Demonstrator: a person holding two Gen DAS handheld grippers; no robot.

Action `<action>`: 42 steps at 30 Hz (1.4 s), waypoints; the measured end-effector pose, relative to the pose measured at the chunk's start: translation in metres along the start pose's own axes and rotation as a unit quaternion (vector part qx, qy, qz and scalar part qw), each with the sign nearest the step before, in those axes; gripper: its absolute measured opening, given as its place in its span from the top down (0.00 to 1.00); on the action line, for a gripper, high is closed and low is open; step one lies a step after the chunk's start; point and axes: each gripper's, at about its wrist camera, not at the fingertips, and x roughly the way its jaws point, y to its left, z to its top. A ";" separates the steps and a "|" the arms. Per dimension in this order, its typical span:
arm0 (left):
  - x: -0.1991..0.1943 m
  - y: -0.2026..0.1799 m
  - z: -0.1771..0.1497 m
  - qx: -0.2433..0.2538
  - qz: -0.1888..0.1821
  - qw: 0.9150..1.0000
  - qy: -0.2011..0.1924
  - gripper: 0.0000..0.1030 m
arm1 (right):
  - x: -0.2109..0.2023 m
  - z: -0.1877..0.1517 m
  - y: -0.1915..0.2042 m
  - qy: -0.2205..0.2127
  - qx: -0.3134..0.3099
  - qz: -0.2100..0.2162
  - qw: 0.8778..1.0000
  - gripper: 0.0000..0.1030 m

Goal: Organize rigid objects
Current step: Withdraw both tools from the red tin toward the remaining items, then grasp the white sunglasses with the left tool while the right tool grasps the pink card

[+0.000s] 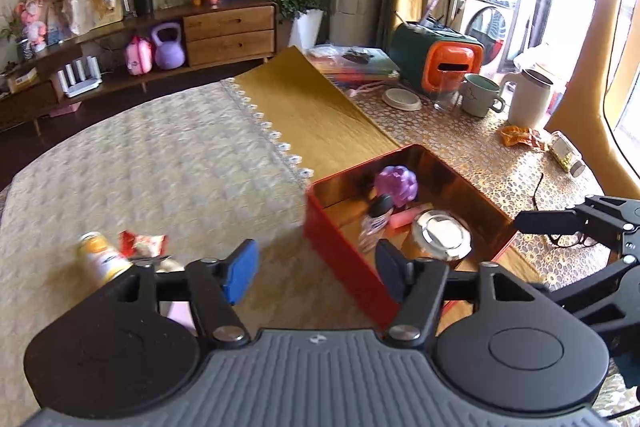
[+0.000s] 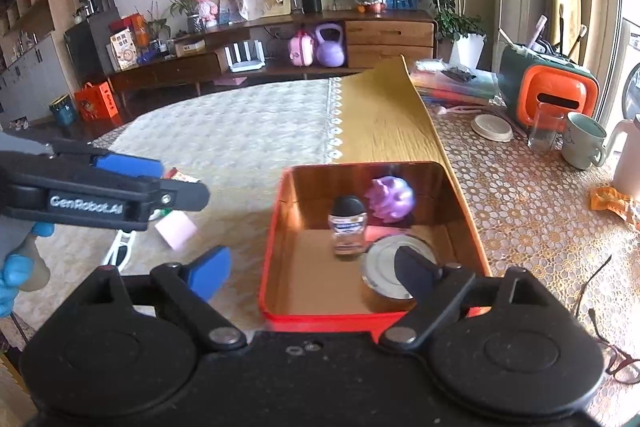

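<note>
Right wrist view: the right gripper (image 2: pixel 316 269) and left gripper (image 1: pixel 316 269) are held apart, empty, above the red tin (image 2: pixel 276 227), where sorted items are gathered.

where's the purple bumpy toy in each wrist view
Left wrist: the purple bumpy toy sits right of centre, at the far end of the red tin box, just behind the small black-capped bottle.
Right wrist: the toy sits just right of centre, against the box's far wall, right of the bottle.
Shared landmark: the orange and green appliance on the table behind the box.
</note>
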 end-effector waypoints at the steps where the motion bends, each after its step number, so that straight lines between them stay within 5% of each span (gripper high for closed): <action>1: -0.005 0.004 -0.003 -0.002 0.003 1.000 -0.001 0.36 | -0.001 0.000 0.003 -0.001 0.000 0.001 1.000 0.12; 13: -0.046 0.059 -0.039 -0.030 0.030 0.999 -0.003 0.36 | -0.010 -0.003 0.047 -0.014 -0.014 0.026 0.999 0.05; 17: -0.055 0.077 -0.055 -0.042 0.051 0.998 -0.009 0.20 | -0.006 -0.003 0.063 -0.021 -0.024 0.039 0.999 0.00; 21: -0.059 0.093 -0.070 -0.046 0.069 0.996 -0.012 0.20 | 0.002 -0.002 0.076 -0.018 -0.031 0.045 0.998 0.00; 42: -0.016 0.134 -0.132 -0.111 0.117 0.987 0.020 0.18 | 0.088 0.001 0.111 0.054 -0.059 0.068 0.995 0.00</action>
